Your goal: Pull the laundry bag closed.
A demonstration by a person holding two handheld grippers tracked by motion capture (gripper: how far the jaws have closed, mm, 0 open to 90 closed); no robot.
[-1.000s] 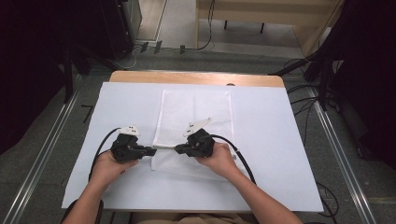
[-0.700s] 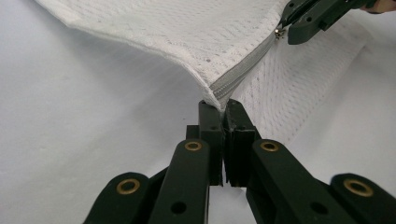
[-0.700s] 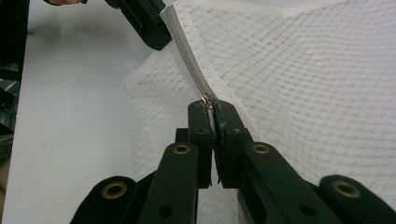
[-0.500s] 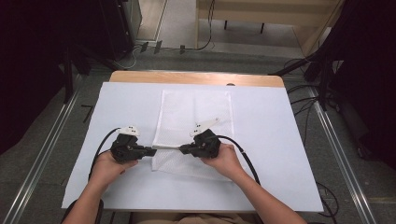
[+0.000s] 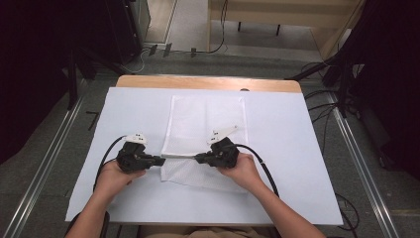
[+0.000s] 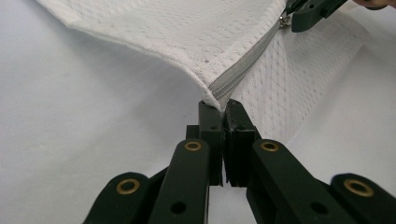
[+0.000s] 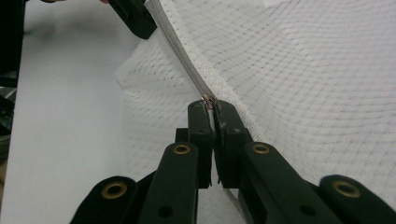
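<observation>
Mesh bag (image 5: 205, 124), white, zippered: lying flat on the table sheet (image 5: 297, 148), its near edge lifted between our tongs. We are clamping the left gripper (image 6: 223, 108) shut on the bag's corner at the zip's (image 6: 243, 70) end; we are pinching the right gripper (image 7: 211, 106) closed on the zip pull (image 7: 208, 100), zip stretched taut between both

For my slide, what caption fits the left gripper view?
Left gripper pinches the mesh bag at its zipper end.
</observation>
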